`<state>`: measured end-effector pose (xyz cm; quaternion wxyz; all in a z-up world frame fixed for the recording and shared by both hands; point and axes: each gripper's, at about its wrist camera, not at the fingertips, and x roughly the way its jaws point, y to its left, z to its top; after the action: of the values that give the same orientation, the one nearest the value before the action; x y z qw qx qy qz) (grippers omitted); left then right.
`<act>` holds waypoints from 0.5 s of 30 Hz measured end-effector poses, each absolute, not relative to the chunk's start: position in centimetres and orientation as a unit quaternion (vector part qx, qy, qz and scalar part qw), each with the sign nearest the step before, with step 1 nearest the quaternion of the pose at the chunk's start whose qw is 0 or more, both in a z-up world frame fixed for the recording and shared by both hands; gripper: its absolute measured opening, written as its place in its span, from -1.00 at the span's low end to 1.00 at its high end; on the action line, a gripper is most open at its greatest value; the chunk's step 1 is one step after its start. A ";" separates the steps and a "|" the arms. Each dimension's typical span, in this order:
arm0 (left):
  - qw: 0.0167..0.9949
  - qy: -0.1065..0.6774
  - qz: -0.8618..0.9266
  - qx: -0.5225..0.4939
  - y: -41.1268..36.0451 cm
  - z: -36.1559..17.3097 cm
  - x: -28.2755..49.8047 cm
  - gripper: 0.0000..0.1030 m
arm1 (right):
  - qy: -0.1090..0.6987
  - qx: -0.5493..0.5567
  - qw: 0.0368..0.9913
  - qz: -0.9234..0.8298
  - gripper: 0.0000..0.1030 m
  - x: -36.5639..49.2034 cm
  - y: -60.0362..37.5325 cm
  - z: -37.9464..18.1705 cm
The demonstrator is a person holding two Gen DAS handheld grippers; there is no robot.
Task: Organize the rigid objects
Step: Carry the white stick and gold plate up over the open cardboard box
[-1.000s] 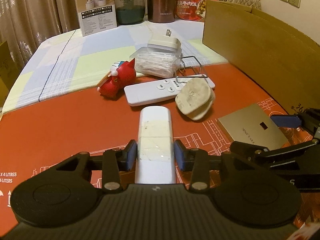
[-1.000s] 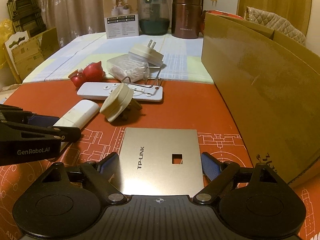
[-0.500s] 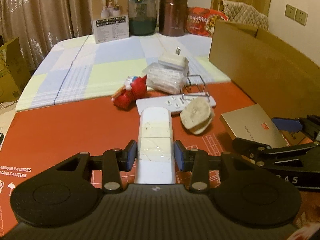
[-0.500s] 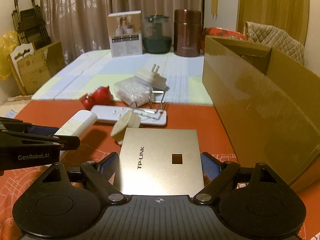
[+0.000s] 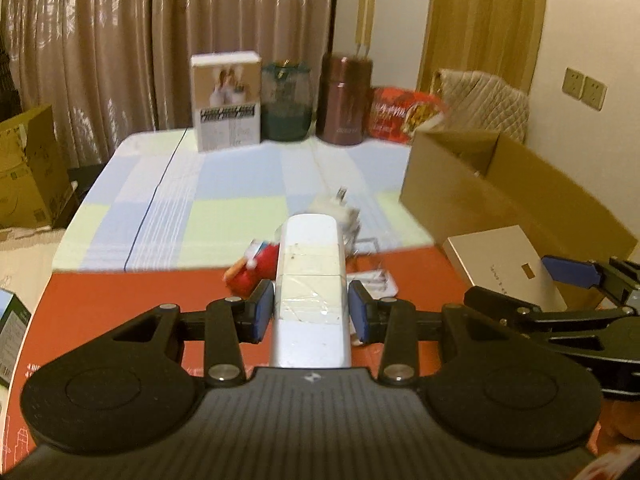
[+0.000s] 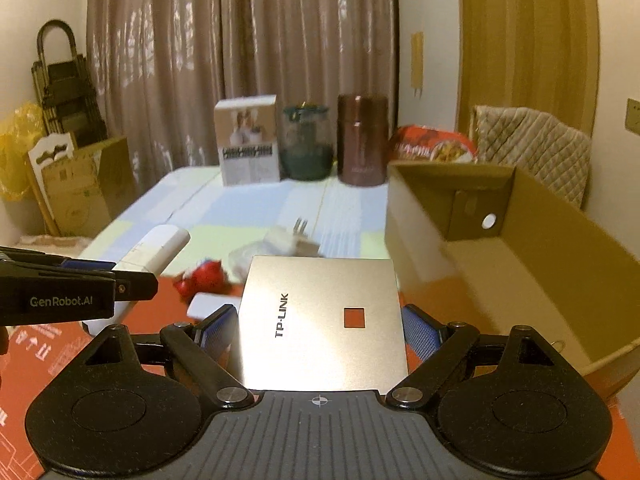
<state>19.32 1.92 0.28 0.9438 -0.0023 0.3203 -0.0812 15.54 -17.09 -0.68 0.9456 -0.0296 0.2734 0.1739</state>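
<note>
My left gripper (image 5: 311,312) is shut on a long white device (image 5: 310,280) wrapped with clear tape, held well above the red mat; the device (image 6: 154,250) also shows at the left of the right wrist view. My right gripper (image 6: 318,326) is shut on a flat gold TP-LINK box (image 6: 320,320), its blue pads pressing both side edges; the box (image 5: 500,264) also appears at the right of the left wrist view. Below lie a red toy (image 6: 202,276), a white remote (image 6: 208,305) and a white plug adapter (image 6: 290,242). An open cardboard box (image 6: 520,264) stands to the right.
At the table's far edge stand a white carton (image 5: 226,102), a green jar (image 5: 286,100), a brown canister (image 5: 346,98) and a red food packet (image 5: 402,114). Cardboard boxes (image 6: 80,184) sit on the floor at the left. A quilted chair back (image 6: 532,148) rises behind the open box.
Both grippers have risen with their loads, so the table items sit lower and smaller in view. The open box's inside has come into sight. Neither grip has changed.
</note>
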 end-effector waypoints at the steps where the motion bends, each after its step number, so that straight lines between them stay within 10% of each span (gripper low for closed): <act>1: 0.945 0.316 -0.083 -0.002 1.6 0.7 19.2 -0.32 | 0.270 -0.027 0.947 0.172 0.65 15.5 -17.4 -0.3; 15: 0.948 0.301 -0.105 -0.014 -1.5 2.8 18.9 -0.32 | 0.244 -0.017 0.956 0.160 0.65 15.0 -20.1 2.6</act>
<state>18.92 -1.50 2.76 0.9479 -0.0136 0.3006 -0.1051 15.02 -20.05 2.60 0.9565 -0.0170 0.2437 0.1596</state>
